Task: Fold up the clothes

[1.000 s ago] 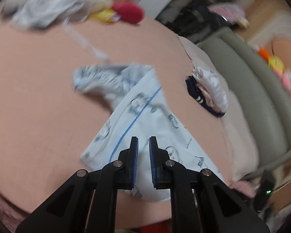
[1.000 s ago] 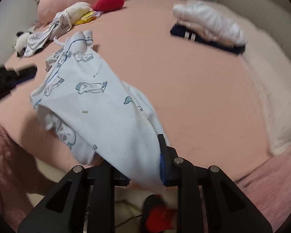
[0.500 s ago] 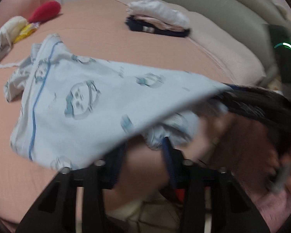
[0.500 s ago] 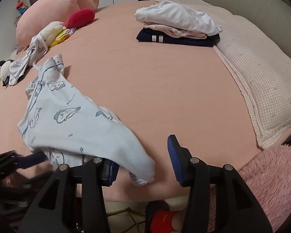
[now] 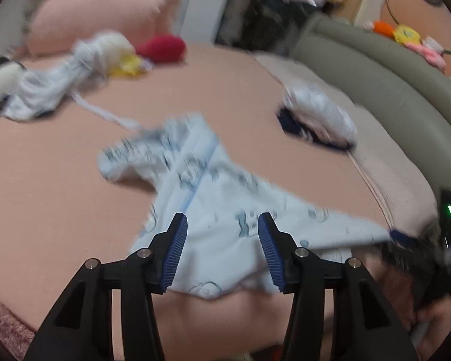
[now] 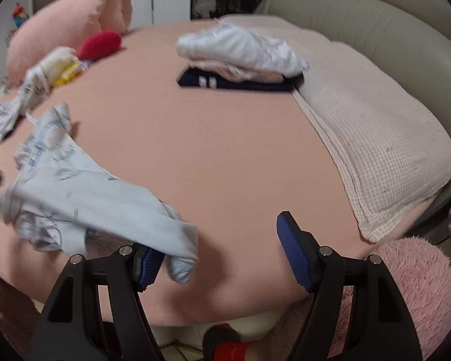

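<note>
Pink bed sheet (image 6: 225,150), folded stack (image 6: 240,57) at 12 o'clock. Pale blue printed garment (image 5: 225,216) lies rumpled at 9 o'clock. Left gripper (image 5: 222,246) and right gripper (image 6: 219,255) both opening, gripping nothing. Advice: regrip opposite corners, pull flat before folding.

The garment (image 5: 225,210) is pale blue with darker blue cartoon prints and a blue stripe. The bed sheet (image 6: 225,150) is salmon pink. At one o'clock, the folded stack (image 6: 240,60) shows white over pink over navy.
</note>
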Available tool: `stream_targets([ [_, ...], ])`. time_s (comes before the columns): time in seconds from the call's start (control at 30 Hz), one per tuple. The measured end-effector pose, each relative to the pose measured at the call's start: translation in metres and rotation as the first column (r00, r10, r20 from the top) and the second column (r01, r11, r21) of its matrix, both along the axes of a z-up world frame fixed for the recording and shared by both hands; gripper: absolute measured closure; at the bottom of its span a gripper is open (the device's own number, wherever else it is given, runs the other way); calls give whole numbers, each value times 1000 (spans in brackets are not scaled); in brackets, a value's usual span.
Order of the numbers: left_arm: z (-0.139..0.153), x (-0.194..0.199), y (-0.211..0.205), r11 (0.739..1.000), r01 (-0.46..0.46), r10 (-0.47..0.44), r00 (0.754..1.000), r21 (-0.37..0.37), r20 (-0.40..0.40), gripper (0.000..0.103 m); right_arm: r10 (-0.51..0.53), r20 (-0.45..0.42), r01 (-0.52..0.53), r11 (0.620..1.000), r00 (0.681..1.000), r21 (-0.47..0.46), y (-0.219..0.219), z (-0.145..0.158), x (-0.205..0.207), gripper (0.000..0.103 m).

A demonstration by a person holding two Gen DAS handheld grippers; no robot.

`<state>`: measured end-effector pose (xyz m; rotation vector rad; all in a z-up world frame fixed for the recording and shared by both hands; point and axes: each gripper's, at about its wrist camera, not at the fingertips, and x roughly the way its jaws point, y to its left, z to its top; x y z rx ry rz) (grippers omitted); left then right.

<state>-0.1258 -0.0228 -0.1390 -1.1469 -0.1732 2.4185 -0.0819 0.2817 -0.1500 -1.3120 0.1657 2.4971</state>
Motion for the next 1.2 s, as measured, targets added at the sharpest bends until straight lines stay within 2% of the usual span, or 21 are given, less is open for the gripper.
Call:
stream_targets([
  [0.07,3,10,6,995,102,-102,995,11,13,53,-9,-10,9,998,1000,-58,9,2,0,32],
  [0.13,7,27,25,973,230,-230,973,-17,-23,53,-3,-48,-1,997,999,-83,14,10,2,32],
  [0.17,3,31,36,962,270,-271,962,-50,-20,53,6,-68,-11,997,998,-76,13,15,3,32],
  [0.27,-18,34,62,933,317,-317,948,-171,27,53,30,-105,-37,997,994,-63,13,26,-2,31],
  [0.33,-33,24,68,929,290,-284,957,-230,58,57,59,-89,-63,997,994,-49,11,26,-20,32],
  [0.37,-38,15,68,934,257,-250,966,-249,62,64,84,-81,-87,996,993,-29,10,25,-31,33],
  [0.43,-39,-3,62,957,171,-164,985,-236,48,66,85,-85,-85,996,993,1,15,23,-45,33],
  [0.47,-35,-11,55,973,119,-115,993,-197,34,66,72,-83,-72,997,994,6,20,22,-51,32],
  [0.53,-26,-16,45,989,54,-54,999,-140,4,66,33,-77,-35,999,996,-26,32,17,-50,31],
  [0.67,-7,-17,34,992,-36,25,996,-119,-90,66,7,-25,-9,993,1000,-118,49,0,-41,28],
  [0.73,-3,-14,28,990,-70,55,991,-120,-121,66,8,-13,-10,977,1000,-214,59,-1,-37,28],
  [0.77,-3,-15,24,992,-56,43,993,-116,-108,66,1,-13,-4,965,1000,-264,65,-1,-33,28],
  [0.83,-10,-18,21,995,50,-53,998,-83,-27,63,-8,-8,5,943,1000,-334,72,0,-25,28],
  [0.87,-14,-14,24,991,99,-99,995,-87,2,62,-7,0,6,937,1000,-349,73,0,-21,28],
  [0.93,-20,-3,34,976,167,-167,986,-142,11,62,-1,17,7,931,1000,-365,74,0,-14,28],
  [1.07,-28,16,57,924,302,-304,952,-235,30,57,89,-17,-89,929,996,-360,64,13,-5,28],
  [1.13,-32,18,64,903,306,-314,949,-302,21,49,134,-20,-133,930,991,-344,59,16,-2,28],
  [1.2,-40,18,70,878,305,-314,949,-369,38,35,198,5,-183,917,980,-355,52,11,-3,28],
])
